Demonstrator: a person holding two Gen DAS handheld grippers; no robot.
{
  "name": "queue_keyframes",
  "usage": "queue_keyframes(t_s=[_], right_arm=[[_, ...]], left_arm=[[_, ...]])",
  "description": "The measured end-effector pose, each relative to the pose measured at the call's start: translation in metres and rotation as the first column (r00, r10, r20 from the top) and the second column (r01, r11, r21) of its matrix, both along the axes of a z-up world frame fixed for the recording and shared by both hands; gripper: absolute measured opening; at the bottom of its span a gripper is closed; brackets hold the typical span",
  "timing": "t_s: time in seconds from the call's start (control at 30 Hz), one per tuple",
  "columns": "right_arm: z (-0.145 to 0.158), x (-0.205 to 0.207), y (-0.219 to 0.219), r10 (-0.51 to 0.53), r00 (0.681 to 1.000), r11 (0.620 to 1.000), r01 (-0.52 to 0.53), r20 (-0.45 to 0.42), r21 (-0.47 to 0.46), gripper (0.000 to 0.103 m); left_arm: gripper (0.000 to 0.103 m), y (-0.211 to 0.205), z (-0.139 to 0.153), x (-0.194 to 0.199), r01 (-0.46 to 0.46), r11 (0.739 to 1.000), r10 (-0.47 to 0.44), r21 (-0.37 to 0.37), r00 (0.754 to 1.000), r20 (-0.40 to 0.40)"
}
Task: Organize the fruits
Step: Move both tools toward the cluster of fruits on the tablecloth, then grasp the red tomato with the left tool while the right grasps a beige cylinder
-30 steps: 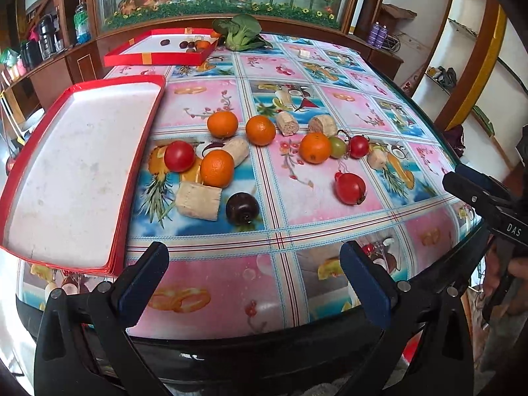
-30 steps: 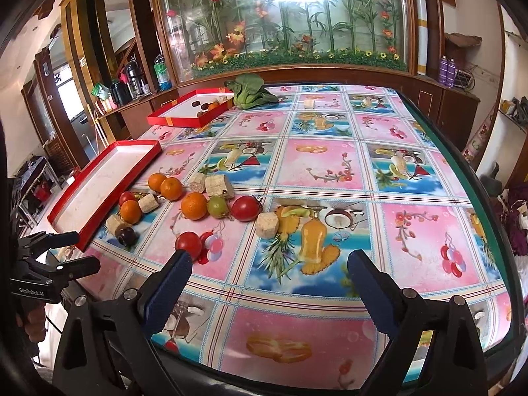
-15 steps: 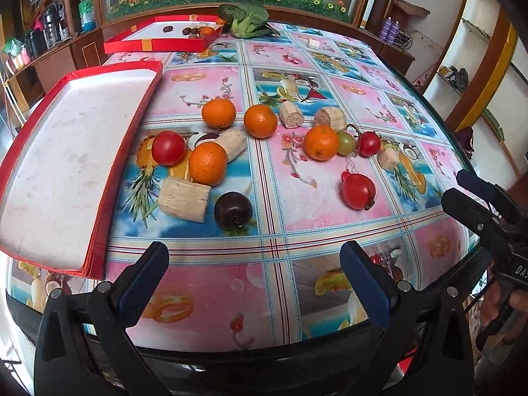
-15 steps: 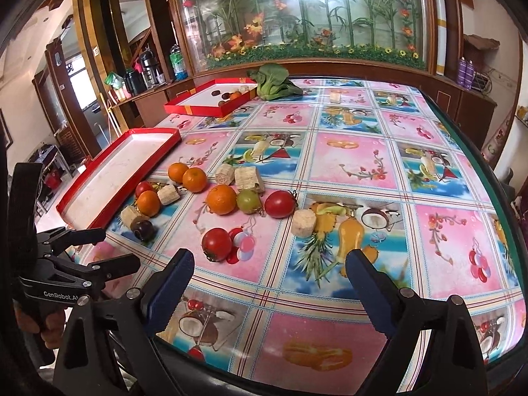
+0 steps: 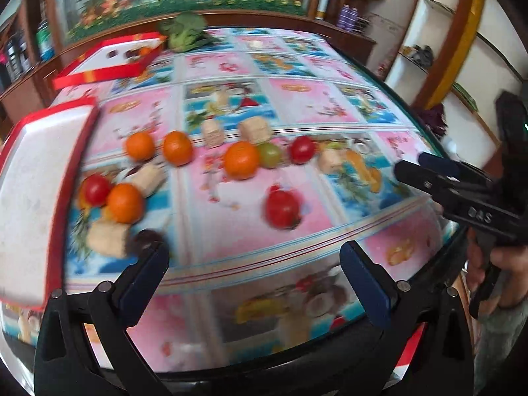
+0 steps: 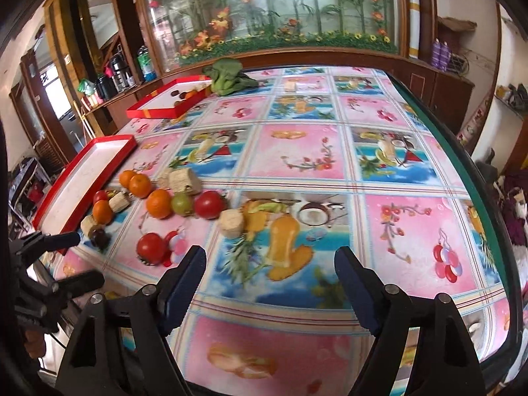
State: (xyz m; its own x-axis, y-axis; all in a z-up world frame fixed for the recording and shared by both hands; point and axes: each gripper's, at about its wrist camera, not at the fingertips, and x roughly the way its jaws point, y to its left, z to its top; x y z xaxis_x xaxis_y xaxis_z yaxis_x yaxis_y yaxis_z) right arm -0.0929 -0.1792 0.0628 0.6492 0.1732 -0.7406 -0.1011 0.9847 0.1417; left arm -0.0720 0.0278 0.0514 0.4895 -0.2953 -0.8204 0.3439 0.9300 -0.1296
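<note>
Several oranges [image 5: 241,160], red tomatoes [image 5: 282,206], a green fruit [image 5: 270,154], a dark plum [image 5: 145,239] and beige cylinder pieces [image 5: 254,130] lie scattered on the patterned tablecloth. My left gripper [image 5: 254,260] hangs open over the table's near edge, its left fingertip just in front of the plum, nothing between the jaws. My right gripper [image 6: 269,260] is closing, with only tablecloth between its fingers; the nearest tomato [image 6: 151,248] lies to its left. Each gripper shows in the other's view: right gripper [image 5: 429,171], left gripper [image 6: 66,257].
A large red-rimmed white tray [image 5: 76,151] lies left of the fruit. A second red tray [image 6: 155,112] holding a few fruits and a leafy green vegetable [image 6: 227,77] sit at the far side. The table's right edge [image 6: 478,178] curves away; a hand [image 5: 501,264] holds the right gripper.
The left wrist view has slid right along the table front and is now blurred, so the fruit sits further left in it. The right gripper's jaws have narrowed.
</note>
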Motion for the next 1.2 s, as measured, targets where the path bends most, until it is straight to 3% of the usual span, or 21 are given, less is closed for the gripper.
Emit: queue_keyframes(t_s=[0.1,0.2,0.27,0.43,0.73,0.9,0.97,1.03,1.2], right_arm=[[0.002,0.008,-0.006,0.005,1.0,1.0,-0.005,-0.007,0.014,0.082],[0.0,0.019,0.0,0.053,0.998,0.998,-0.052,-0.02,0.031,0.079],[-0.006,0.029,0.006,0.091,0.995,0.994,-0.089,-0.046,0.06,0.067],[-0.024,0.05,0.022,0.139,0.985,0.987,-0.129,-0.104,0.1,0.059],[-0.032,0.066,0.043,0.176,0.977,0.983,-0.168,-0.123,0.07,0.051],[-0.039,0.072,0.05,0.175,0.974,0.985,-0.171,-0.147,0.038,0.039],[-0.044,0.074,0.051,0.164,0.974,0.986,-0.163,-0.158,0.017,0.032],[-0.044,0.073,0.053,0.158,0.976,0.987,-0.16,-0.149,-0.003,0.027],[-0.043,0.069,0.052,0.164,0.976,0.986,-0.165,-0.143,0.004,0.026]], left_arm=[[0.102,-0.016,-0.003,0.007,0.032,0.999,-0.032,0.003,0.999,-0.001],[0.088,-0.022,-0.01,0.016,0.042,0.999,-0.042,0.024,0.999,-0.015],[0.079,-0.025,-0.015,0.022,0.048,0.998,-0.047,0.032,0.999,-0.024],[0.063,-0.03,-0.028,0.033,0.048,0.998,-0.046,0.034,0.997,-0.064],[0.062,-0.037,-0.034,0.04,0.043,0.997,-0.039,0.072,0.998,-0.055],[0.049,-0.039,-0.035,0.04,0.039,0.995,-0.036,0.094,0.999,-0.03],[0.035,-0.04,-0.035,0.04,0.045,0.994,-0.043,0.101,0.999,-0.018],[0.029,-0.041,-0.034,0.041,0.061,0.994,-0.06,0.088,0.998,-0.02],[0.029,-0.034,-0.034,0.04,0.074,0.996,-0.072,0.048,0.997,-0.029]])
